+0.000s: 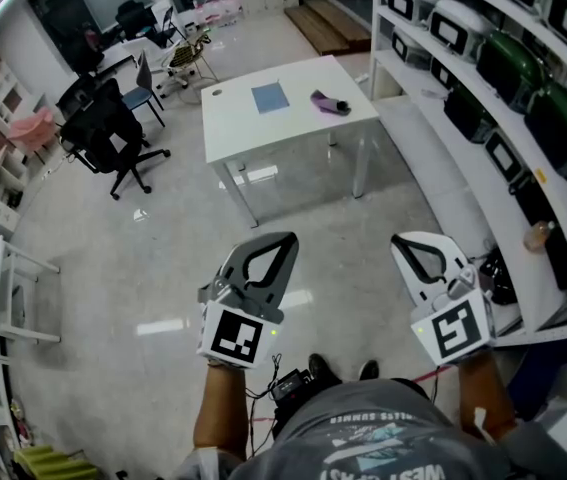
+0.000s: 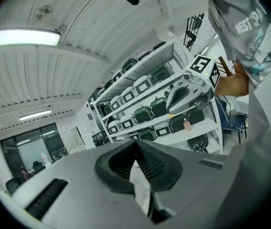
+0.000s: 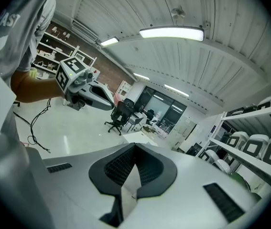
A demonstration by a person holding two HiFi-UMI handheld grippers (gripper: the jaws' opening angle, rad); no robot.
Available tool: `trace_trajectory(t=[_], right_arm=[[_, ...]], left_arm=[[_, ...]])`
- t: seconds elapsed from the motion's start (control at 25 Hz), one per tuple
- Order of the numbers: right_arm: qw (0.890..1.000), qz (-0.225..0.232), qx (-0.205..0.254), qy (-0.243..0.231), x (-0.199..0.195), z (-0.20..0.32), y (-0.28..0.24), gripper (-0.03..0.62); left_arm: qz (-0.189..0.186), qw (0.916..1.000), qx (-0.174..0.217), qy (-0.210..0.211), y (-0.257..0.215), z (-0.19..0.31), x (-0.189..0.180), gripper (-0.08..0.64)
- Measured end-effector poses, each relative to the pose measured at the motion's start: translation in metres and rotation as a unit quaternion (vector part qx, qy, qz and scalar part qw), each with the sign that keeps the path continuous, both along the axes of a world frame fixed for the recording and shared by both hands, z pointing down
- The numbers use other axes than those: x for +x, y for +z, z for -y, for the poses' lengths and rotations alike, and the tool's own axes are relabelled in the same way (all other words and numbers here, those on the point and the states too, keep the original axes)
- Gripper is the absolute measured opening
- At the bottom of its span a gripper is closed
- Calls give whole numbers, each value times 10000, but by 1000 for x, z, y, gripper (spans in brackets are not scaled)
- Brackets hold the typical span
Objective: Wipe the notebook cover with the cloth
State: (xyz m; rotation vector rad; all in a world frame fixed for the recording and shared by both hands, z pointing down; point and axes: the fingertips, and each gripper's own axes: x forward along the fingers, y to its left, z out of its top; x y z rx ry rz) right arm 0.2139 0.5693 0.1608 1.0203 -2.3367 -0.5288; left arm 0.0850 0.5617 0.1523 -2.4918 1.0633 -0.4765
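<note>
Left gripper (image 1: pixel 285 240): held out in front of the body over the floor (image 1: pixel 143 268), pointing ahead and slightly down; jaws brought together at the tips, nothing between them.
Right gripper (image 1: pixel 404 242): beside the left one and level with it, tilted a little further down; jaws likewise pressed together and empty.
Forearms: the left forearm (image 1: pixel 221 408) and right forearm (image 1: pixel 488 393) reach forward from the torso, well apart from each other.
Notebook (image 1: pixel 270 97): blue cover, flat on the white table (image 1: pixel 293 133), well ahead of both grippers.
Cloth (image 1: pixel 329 103): purple, bunched, on the same table near the notebook's right side, not touching it.
Surroundings: shelves (image 1: pixel 483 118) of cased equipment on the right; office chair (image 1: pixel 113 133) left of the table.
</note>
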Motion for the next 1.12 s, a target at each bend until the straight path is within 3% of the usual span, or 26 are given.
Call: trace_trajectory(t=[0.28,1.12], right_arm=[[9995,287,-23,119,-7,12,0,31],[9995,209,179,175,-41,71,-10,32]], left_arm=[[-30,10000,-18,79,4,9,-9,3],[-59,10000,22,12,1,53,-53,3]])
